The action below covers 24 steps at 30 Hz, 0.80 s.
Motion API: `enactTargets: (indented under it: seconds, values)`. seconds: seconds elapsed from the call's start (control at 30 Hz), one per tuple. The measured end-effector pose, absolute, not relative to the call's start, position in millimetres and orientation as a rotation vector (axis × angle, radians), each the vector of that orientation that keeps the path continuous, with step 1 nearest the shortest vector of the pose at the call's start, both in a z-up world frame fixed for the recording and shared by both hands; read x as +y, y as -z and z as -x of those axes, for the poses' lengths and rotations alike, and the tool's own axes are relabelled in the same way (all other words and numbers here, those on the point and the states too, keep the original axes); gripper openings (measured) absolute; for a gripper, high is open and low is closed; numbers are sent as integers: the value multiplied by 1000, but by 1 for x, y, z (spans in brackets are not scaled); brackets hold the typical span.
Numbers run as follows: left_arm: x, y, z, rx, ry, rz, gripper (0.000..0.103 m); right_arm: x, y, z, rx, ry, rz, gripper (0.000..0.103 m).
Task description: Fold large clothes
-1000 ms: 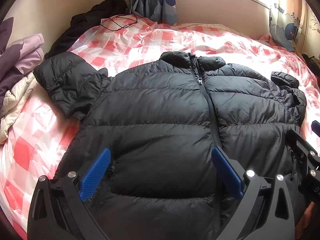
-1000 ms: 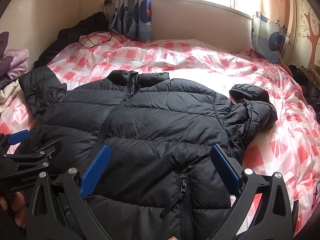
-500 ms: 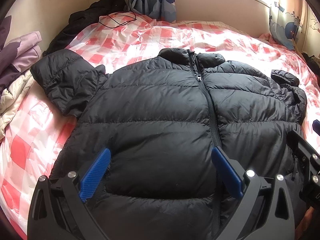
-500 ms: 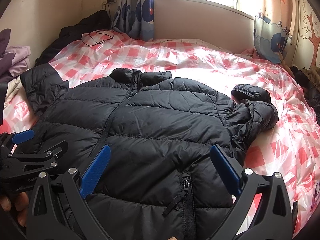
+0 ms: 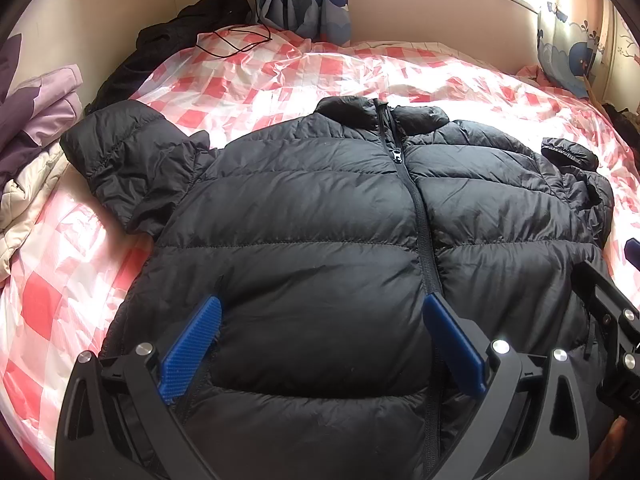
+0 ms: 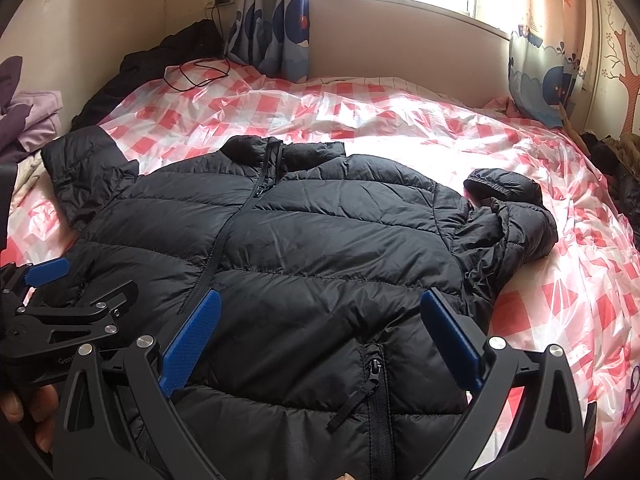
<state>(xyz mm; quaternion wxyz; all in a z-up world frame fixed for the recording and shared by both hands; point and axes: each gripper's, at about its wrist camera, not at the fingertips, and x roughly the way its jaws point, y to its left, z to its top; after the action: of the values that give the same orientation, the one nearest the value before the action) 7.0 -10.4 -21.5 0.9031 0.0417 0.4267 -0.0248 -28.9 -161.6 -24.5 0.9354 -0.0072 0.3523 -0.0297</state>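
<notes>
The puffy black jacket (image 5: 320,216) lies flat and zipped on the shiny checked sheet (image 5: 280,68). The left gripper (image 5: 320,344) and the right gripper (image 6: 320,336) are both wide open above it.

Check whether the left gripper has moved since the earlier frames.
Yes. The left gripper has advanced up the black jacket toward its collar, which now sits lower in the view.

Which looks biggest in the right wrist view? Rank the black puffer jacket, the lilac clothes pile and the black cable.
1. Black puffer jacket, by far.
2. Lilac clothes pile and black cable: similar, both far off and the pile cut by the frame edge, so unranked.
</notes>
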Motion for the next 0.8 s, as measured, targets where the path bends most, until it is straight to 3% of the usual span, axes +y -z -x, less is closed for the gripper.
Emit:
enactTargets:
  seconds: [0.8]
  values:
    - [-11,22,-7,882,50,-88,97,-160,26,29,724,56,12,96]
